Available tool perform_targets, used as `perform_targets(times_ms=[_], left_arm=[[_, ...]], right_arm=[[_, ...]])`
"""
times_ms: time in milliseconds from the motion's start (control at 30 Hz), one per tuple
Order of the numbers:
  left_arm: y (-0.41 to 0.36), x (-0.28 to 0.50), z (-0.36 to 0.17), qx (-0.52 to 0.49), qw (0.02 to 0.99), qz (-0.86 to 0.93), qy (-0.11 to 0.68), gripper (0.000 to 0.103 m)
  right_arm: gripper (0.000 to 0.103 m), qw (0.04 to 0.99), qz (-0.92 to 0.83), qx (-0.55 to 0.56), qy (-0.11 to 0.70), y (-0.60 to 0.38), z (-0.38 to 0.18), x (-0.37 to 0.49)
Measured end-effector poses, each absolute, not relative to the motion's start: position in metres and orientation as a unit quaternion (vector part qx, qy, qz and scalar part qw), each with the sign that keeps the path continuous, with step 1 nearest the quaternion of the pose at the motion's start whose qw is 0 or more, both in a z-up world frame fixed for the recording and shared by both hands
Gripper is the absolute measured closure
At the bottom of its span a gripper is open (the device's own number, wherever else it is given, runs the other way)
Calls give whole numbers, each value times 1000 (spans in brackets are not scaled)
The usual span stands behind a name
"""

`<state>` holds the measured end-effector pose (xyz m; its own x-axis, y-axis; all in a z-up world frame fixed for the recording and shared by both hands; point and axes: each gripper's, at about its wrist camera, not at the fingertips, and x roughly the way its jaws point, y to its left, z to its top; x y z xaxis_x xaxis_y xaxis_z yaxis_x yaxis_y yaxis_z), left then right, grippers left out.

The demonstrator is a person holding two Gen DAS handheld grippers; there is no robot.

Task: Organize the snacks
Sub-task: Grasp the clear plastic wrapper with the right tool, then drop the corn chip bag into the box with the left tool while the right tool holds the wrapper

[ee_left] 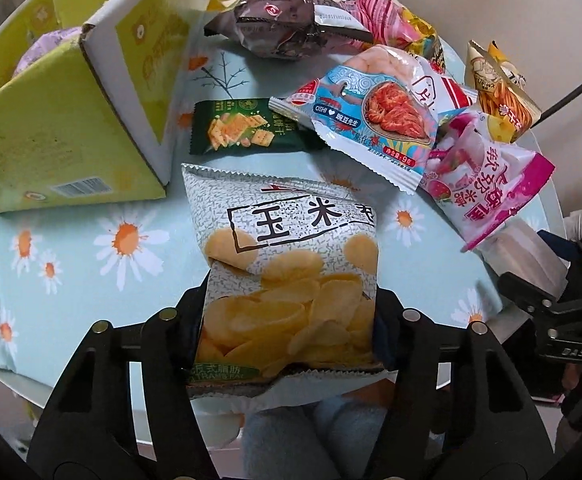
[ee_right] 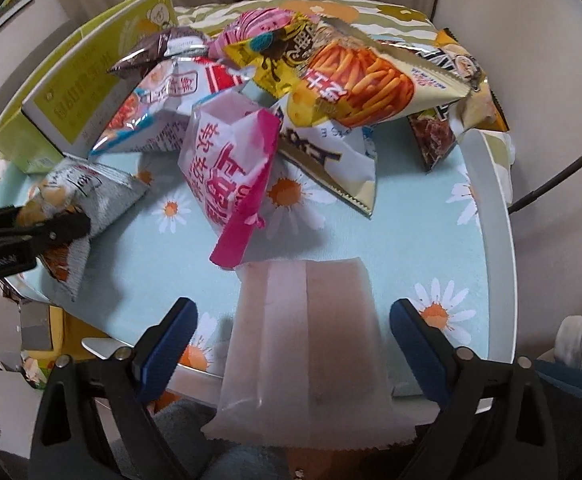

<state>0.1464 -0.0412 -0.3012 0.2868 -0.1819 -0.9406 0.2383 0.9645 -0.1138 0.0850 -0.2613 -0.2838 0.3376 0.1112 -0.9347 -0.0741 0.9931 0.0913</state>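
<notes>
My left gripper [ee_left: 289, 332] is shut on a grey corn-chip bag [ee_left: 287, 248] and holds it over the daisy tablecloth [ee_left: 91, 264]. The same bag [ee_right: 79, 196] and left gripper [ee_right: 57, 230] show at the left of the right wrist view. My right gripper [ee_right: 293, 320] is open, its blue fingers [ee_right: 171, 344] either side of a pale pink packet [ee_right: 307, 344] that lies at the table's near edge. A yellow-green open box [ee_left: 51, 140] stands at the left. A pink-white bag [ee_right: 227, 168] lies just beyond the pale packet.
A pile of snack bags fills the far side: a brown bag [ee_left: 291, 20], a blue shrimp-chip bag [ee_left: 375, 116], a green cracker pack [ee_left: 247, 128], an orange stick-snack bag [ee_right: 367, 84]. The white table rim [ee_right: 499, 240] runs along the right.
</notes>
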Motion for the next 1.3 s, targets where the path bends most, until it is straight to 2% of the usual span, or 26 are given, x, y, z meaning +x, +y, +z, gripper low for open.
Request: perform_targets(times_ms=[133, 300, 500, 767, 1300], left_arm=[[-35, 146, -291, 20, 808, -128, 575, 45], [-33, 143, -280, 18, 813, -124, 568, 45], [-36, 130, -263, 16, 820, -124, 559, 45], [-38, 116, -239, 10, 832, -120, 542, 45], [-11, 100, -145, -26, 879, -105, 464, 45]], right_arm=[[18, 813, 52, 9, 580, -257, -289, 86], [43, 807, 44, 5, 589, -257, -296, 85], [44, 808, 43, 25, 588, -271, -300, 81], [44, 820, 43, 30, 570, -276, -276, 75], [44, 879, 78, 33, 469, -266, -158, 84]])
